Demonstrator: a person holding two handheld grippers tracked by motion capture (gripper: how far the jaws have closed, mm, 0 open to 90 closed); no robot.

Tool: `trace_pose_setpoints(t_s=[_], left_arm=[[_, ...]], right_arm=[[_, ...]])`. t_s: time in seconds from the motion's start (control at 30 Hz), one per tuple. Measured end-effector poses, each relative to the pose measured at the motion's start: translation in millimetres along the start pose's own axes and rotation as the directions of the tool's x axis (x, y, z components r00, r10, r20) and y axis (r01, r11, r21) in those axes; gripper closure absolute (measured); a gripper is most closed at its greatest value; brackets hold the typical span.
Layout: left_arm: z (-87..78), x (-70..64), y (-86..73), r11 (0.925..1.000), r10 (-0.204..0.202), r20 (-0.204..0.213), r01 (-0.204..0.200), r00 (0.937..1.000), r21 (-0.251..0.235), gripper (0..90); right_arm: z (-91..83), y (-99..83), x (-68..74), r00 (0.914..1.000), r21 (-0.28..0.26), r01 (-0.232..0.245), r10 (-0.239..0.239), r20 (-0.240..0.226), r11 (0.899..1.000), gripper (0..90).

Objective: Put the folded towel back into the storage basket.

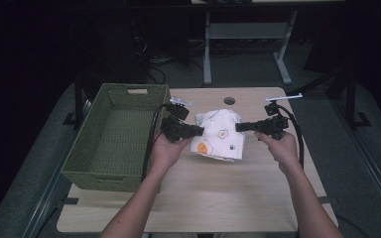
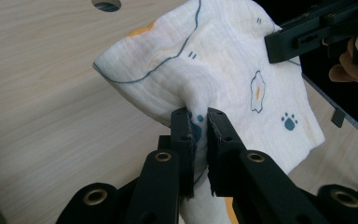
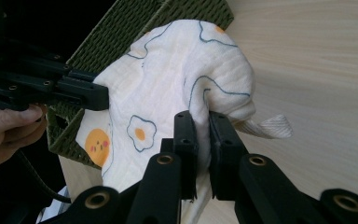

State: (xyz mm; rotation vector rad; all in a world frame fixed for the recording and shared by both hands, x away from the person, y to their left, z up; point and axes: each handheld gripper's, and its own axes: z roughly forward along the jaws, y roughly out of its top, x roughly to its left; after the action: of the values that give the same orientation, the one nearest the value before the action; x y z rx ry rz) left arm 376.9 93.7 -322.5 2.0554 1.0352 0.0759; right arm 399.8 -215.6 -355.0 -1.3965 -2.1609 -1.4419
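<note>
A person holds a white cloth (image 1: 218,135) up over the middle of the light wood surface (image 1: 203,198), pinched from both sides. The left gripper (image 1: 198,130) bites one side of the cloth and the right gripper (image 1: 239,127) bites the other side. A green woven basket (image 1: 87,158) sits on the left part of the surface, just beside the left hand (image 1: 166,151). The right hand (image 1: 281,146) is on the far side of the cloth from it.

The high view shows the whole surface, a round hole (image 1: 229,100) near its far edge, and both arms.

The left gripper view is much closer. Its black fingers (image 2: 184,140) are squeezed together on a fold of the cloth (image 2: 223,70). Here you can see little pictures on the cloth: a fried egg (image 2: 258,91) and a blue paw print (image 2: 289,122).

The right gripper view shows its fingers (image 3: 186,144) clamped on a bunched edge of the cloth (image 3: 177,84). It shows a round orange face with pink cheeks (image 3: 97,142) and a small striped tag (image 3: 270,127) sticking out. The tag is too small to tell if it has words.
</note>
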Motion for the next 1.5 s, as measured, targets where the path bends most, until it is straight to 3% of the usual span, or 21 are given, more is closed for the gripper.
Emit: trace_pose_setpoints(t_s=[0.2, 0.43, 1.5], left_arm=[[-17.7, 7.4, 2.9, 0.9998, -0.013, -0.001, 0.013, 0.9999, -0.016, 83.0], [-35.7, 14.0, 8.2, 0.9998, -0.001, -0.014, 0.001, 0.9999, -0.02, 83.0], [-94.7, 53.8, 8.3, 0.9989, -0.016, -0.053, 0.013, 0.9985, -0.046, 83.0]], right_arm=[[7.7, 10.8, 13.0, 0.9998, 0.001, 0.013, -0.013, -0.012, 1.0, 82.9], [14.9, 21.8, 26.0, 0.9994, 0.0, 0.025, -0.025, -0.022, 1.0, 82.8], [56.5, 60.7, 78.0, 0.9956, 0.006, 0.078, -0.077, -0.053, 0.997, 82.7]])
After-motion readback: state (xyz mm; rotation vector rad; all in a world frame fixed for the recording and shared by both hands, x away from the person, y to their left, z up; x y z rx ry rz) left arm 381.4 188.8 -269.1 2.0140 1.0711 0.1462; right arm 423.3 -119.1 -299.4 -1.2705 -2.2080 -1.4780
